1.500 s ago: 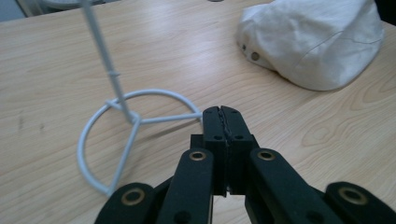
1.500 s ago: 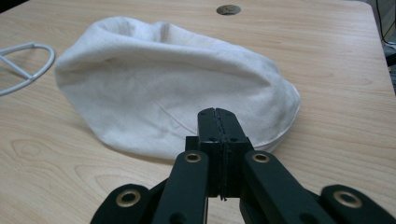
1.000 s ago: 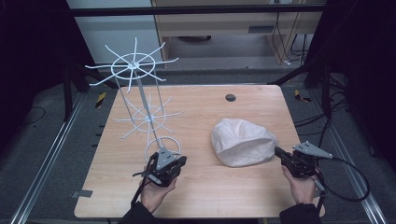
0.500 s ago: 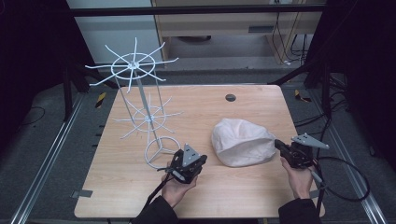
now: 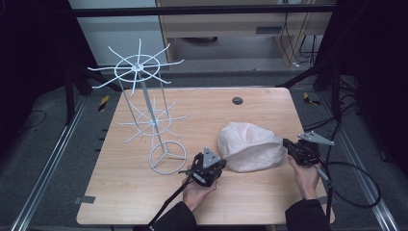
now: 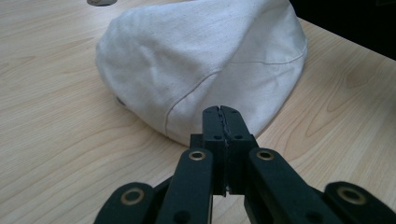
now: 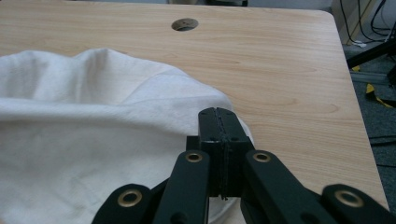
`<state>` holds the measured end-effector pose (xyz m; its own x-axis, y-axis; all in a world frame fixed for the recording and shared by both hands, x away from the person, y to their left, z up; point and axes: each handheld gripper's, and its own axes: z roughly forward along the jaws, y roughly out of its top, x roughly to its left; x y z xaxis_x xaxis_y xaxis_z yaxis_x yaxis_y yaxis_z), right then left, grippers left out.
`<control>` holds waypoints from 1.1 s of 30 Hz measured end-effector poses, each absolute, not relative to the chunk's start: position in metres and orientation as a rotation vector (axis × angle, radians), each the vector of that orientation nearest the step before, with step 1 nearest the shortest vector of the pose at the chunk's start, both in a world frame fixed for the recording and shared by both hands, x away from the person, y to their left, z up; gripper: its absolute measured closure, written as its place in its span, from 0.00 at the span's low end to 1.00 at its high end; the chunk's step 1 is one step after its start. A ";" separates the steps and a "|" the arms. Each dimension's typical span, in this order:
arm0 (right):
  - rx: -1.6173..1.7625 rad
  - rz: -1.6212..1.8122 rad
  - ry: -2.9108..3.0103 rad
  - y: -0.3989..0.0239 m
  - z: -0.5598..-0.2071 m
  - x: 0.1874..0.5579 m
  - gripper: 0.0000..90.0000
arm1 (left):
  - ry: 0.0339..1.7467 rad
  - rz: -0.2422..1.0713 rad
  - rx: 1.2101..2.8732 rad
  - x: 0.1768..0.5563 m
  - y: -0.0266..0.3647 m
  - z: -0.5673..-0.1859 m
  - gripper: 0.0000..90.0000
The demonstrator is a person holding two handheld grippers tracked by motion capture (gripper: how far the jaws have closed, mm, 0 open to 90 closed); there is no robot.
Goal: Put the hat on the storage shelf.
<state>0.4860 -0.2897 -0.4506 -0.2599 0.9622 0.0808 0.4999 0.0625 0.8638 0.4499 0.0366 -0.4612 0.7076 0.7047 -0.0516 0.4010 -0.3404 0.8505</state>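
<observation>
A white cloth cap (image 5: 250, 144) lies on the right half of the wooden table (image 5: 130, 192). My left gripper (image 5: 219, 164) sits at the cap's left front edge, pointing at it. In the left gripper view its jaws (image 6: 222, 114) are pressed together with nothing between them, their tips just short of the cap's rim (image 6: 201, 56). My right gripper (image 5: 287, 143) is at the cap's right edge. In the right gripper view its jaws (image 7: 218, 119) are also shut, the tips over the cap's rim (image 7: 84, 121), and no cloth shows between them.
A tall white wire rack (image 5: 138, 67) with two tiers of spokes stands on a ring base (image 5: 167, 156) left of the left gripper. A round cable hole (image 5: 237, 100) is at the table's far side. Cables trail off the right edge.
My left gripper has moved right from beside the rack's base up to the cap's edge. The right gripper has shifted slightly toward the cap. The cap has not moved.
</observation>
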 end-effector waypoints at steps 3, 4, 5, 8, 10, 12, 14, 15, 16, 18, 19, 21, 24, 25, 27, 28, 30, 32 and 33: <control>1.478 1.099 1.798 -0.293 -0.453 0.494 1.00 | 0.836 0.412 1.984 0.450 0.028 -0.465 1.00; 1.480 1.098 1.795 -0.294 -0.453 0.497 1.00 | 0.835 0.412 1.988 0.451 0.026 -0.466 1.00; 1.484 1.104 1.790 -0.295 -0.453 0.500 1.00 | 0.835 0.411 1.989 0.451 0.025 -0.467 1.00; 1.495 1.092 1.787 -0.295 -0.456 0.508 1.00 | 0.835 0.405 1.983 0.452 0.023 -0.469 1.00; 1.506 1.087 1.784 -0.295 -0.458 0.511 1.00 | 0.841 0.398 1.974 0.454 0.020 -0.472 1.00; 1.512 1.080 1.790 -0.294 -0.462 0.517 1.00 | 0.840 0.403 1.983 0.455 0.016 -0.474 1.00; 1.505 1.065 1.798 -0.293 -0.466 0.521 1.00 | 0.839 0.406 1.993 0.457 0.015 -0.476 1.00; 1.500 1.055 1.805 -0.294 -0.468 0.523 1.00 | 0.843 0.400 1.993 0.458 0.014 -0.476 1.00; 1.506 1.036 1.818 -0.294 -0.470 0.524 1.00 | 0.846 0.397 1.991 0.459 0.014 -0.477 1.00; 1.498 1.032 1.840 -0.295 -0.472 0.524 1.00 | 0.854 0.402 1.992 0.462 0.013 -0.478 1.00; 1.497 1.029 1.855 -0.294 -0.472 0.524 1.00 | 0.858 0.405 1.991 0.463 0.014 -0.478 1.00; 1.485 1.018 1.895 -0.292 -0.474 0.522 1.00 | 0.868 0.401 1.991 0.466 0.015 -0.479 1.00; 1.475 1.000 1.908 -0.290 -0.474 0.520 1.00 | 0.879 0.394 1.984 0.468 0.017 -0.480 1.00; 1.469 0.999 1.915 -0.290 -0.475 0.518 1.00 | 0.883 0.393 1.984 0.469 0.018 -0.480 1.00; 1.468 0.989 1.930 -0.291 -0.474 0.514 1.00 | 0.887 0.396 1.990 0.470 0.020 -0.481 1.00; 1.468 0.989 1.930 -0.291 -0.474 0.514 1.00 | 0.887 0.396 1.990 0.470 0.020 -0.481 1.00; 1.465 0.984 1.943 -0.292 -0.474 0.509 1.00 | 0.892 0.405 1.993 0.472 0.022 -0.482 1.00; 1.460 0.986 1.955 -0.293 -0.473 0.503 1.00 | 0.902 0.413 1.996 0.473 0.023 -0.482 1.00; 1.459 0.990 1.959 -0.293 -0.473 0.501 1.00 | 0.903 0.415 1.997 0.474 0.024 -0.483 1.00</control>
